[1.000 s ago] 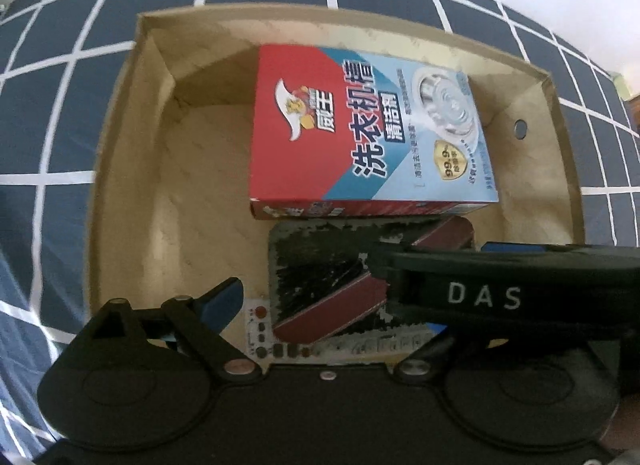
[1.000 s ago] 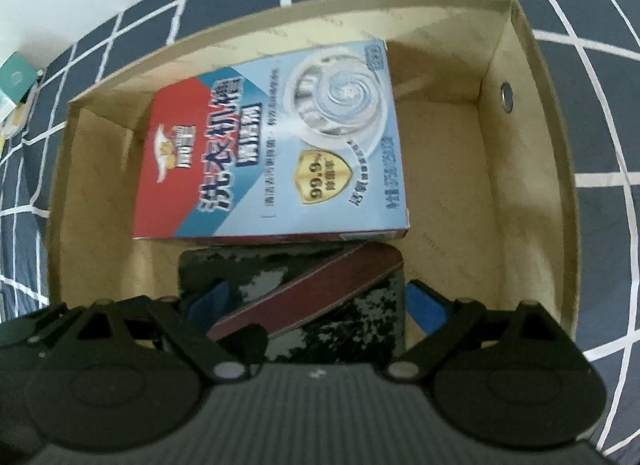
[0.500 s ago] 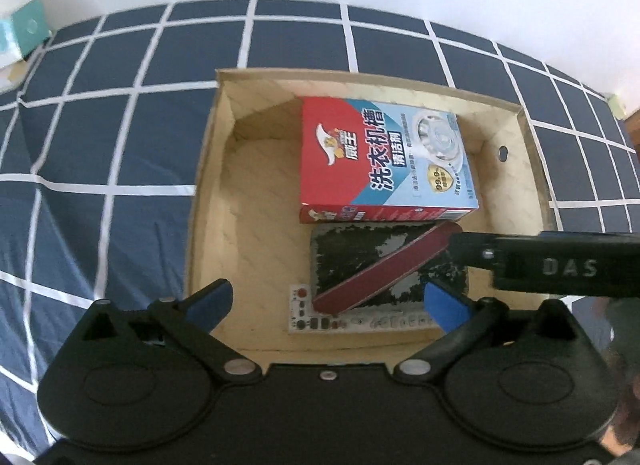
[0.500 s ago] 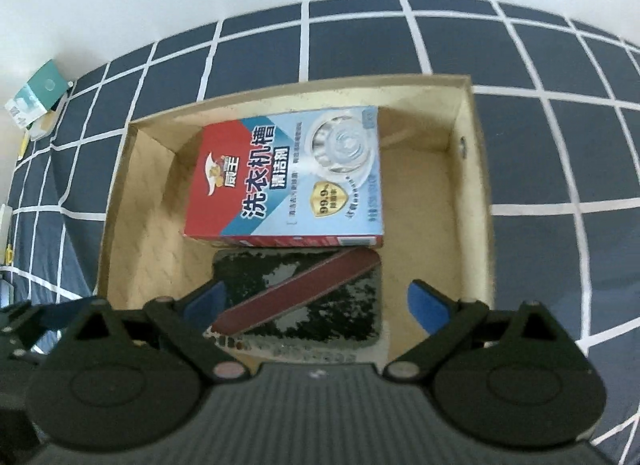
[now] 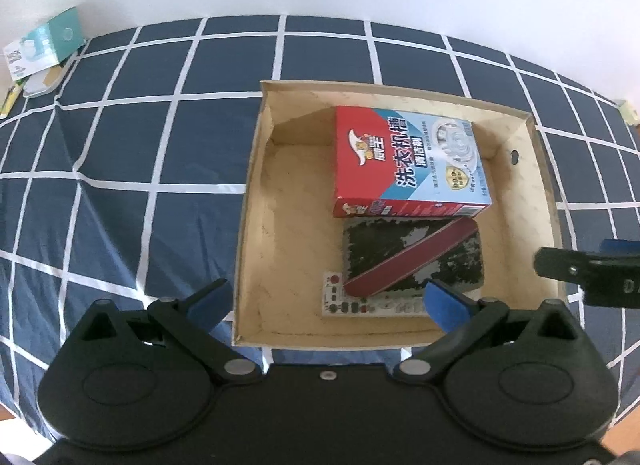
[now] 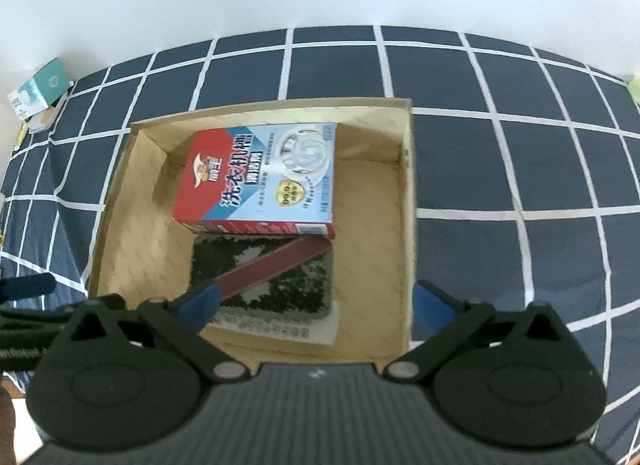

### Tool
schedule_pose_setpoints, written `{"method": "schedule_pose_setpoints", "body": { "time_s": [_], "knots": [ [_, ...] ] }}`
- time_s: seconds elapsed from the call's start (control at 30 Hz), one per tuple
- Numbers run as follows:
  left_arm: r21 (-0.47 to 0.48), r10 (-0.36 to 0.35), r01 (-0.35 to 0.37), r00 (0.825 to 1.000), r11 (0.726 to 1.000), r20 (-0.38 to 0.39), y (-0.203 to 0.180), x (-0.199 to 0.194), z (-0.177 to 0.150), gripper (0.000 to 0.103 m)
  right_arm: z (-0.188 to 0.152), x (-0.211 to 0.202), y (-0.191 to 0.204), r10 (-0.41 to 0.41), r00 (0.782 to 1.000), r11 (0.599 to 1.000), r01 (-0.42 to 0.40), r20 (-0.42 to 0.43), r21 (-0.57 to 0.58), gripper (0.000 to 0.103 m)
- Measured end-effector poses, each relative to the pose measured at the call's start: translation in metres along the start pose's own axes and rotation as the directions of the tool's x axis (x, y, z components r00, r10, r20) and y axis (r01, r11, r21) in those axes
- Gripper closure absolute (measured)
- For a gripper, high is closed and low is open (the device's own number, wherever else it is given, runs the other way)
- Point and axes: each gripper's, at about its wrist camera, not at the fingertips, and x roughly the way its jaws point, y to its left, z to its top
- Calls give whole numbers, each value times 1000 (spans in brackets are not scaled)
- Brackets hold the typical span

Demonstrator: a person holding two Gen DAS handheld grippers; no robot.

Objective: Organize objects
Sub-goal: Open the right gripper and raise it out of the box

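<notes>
A shallow cardboard box (image 5: 248,217) (image 6: 408,225) lies on a navy checked cloth. Inside it a red and blue detergent box (image 5: 408,163) (image 6: 260,181) rests at the far side. Nearer lies a black case with a red band (image 5: 412,257) (image 6: 264,273), on top of a white sheet (image 5: 360,307) (image 6: 280,331). My left gripper (image 5: 326,301) is open and empty, above the box's near edge. My right gripper (image 6: 316,303) is open and empty, also above the near edge. The right gripper's body shows at the right of the left wrist view (image 5: 588,271).
A teal and white carton (image 5: 44,43) (image 6: 38,91) lies with small items at the far left edge of the cloth. A white wall stands behind. The left part of the box floor (image 5: 292,233) is bare.
Both grippers have pulled back and up out of the box, so the whole box and more cloth show. The right gripper has moved off to the right in the left wrist view.
</notes>
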Motion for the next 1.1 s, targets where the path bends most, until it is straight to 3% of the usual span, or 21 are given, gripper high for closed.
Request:
{"method": "schedule_pose_setpoints", "body": {
  "time_s": [0.53,1.1],
  "knots": [
    [23,32,-32,999,999,13,0,-8,-7,0,-25,-5,-22,-34,999,999,34,-13,16,0],
    [40,35,-36,999,999,27,-5,-9,-8,0,-28,-4,-25,-26,999,999,27,-20,32,0]
  ]
}}
